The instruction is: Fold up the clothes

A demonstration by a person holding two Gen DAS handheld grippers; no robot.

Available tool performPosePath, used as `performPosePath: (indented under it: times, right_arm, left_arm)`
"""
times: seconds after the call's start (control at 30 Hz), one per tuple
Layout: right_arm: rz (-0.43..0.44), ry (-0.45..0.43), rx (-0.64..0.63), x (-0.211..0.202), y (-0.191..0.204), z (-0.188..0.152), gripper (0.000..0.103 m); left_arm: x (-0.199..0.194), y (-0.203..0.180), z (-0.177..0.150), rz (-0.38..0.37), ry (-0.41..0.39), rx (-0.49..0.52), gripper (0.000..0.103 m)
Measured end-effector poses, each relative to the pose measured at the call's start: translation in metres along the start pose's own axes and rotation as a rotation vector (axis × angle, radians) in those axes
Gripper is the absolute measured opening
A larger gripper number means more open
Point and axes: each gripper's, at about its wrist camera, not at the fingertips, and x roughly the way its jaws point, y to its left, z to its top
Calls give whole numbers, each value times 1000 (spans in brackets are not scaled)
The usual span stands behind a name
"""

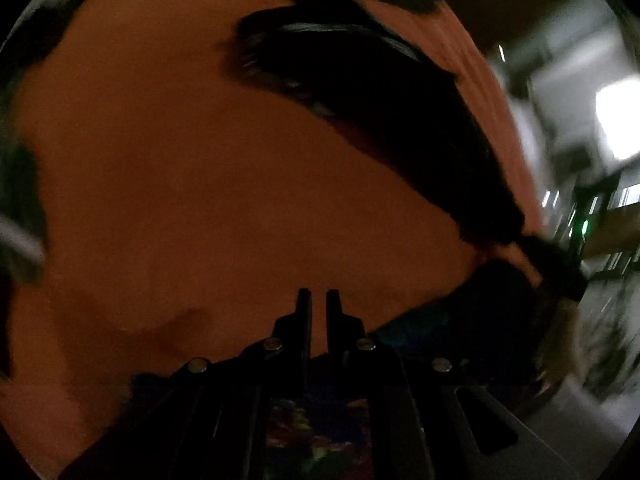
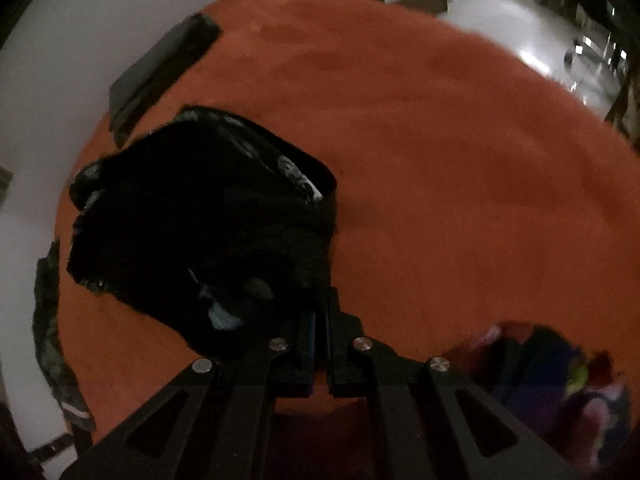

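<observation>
A black garment (image 2: 200, 216) hangs bunched from my right gripper (image 2: 320, 296), which is shut on its edge above the orange cloth-covered table (image 2: 440, 160). In the left wrist view the same black garment (image 1: 380, 120) stretches from the upper middle down to the right, where the other gripper (image 1: 552, 268) holds it. My left gripper (image 1: 319, 300) hovers over the orange table (image 1: 160, 180) with its fingers nearly together and nothing between them.
A dark folded garment (image 2: 160, 64) lies at the table's far left edge. A multicoloured garment (image 2: 552, 384) lies at the lower right. Another dark patterned garment (image 2: 52, 340) hangs off the left edge. White floor surrounds the table.
</observation>
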Motion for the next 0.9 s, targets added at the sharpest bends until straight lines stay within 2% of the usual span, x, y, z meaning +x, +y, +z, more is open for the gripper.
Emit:
performPosePath:
  times: [0.1, 0.2, 0.3, 0.37, 0.43, 0.5, 0.57, 0.6, 0.67, 0.77, 0.83, 0.9]
  right_arm:
    - [47, 6, 31, 6, -13, -7, 3]
    - [83, 4, 45, 14, 8, -4, 3]
    - [99, -35, 2, 13, 16, -11, 3]
    - [111, -67, -35, 10, 23, -16, 3]
    - [143, -183, -194, -31, 49, -28, 3]
    - [241, -285, -308, -75, 71, -41, 3]
    - [338, -334, -329, -104, 76, -49, 2]
    - [313, -324, -313, -103, 71, -50, 2]
    - [263, -302, -281, -99, 60, -54, 2]
    - [191, -261, -226, -91, 43, -58, 2]
    - [183, -137, -124, -66, 21, -49, 2]
    - [170, -67, -82, -56, 7, -40, 4]
  left_arm:
    - [-2, -36, 25, 47, 43, 155, 7]
    - [12, -77, 60, 68, 76, 235, 7]
    - [39, -116, 95, 61, 85, 270, 7]
    - [58, -135, 111, 11, 81, 254, 7]
    - [71, -148, 118, -49, 71, 245, 7]
    - [80, -157, 119, -108, 46, 238, 7]
    - [71, -155, 115, -99, -90, 219, 7]
    - [66, -151, 115, -123, -151, 180, 7]
    - [61, -137, 115, -245, -225, 94, 7]
    - [78, -128, 119, -236, -229, 47, 7]
    - [94, -121, 114, -219, -185, 32, 7]
    - [108, -116, 106, -210, -119, 29, 7]
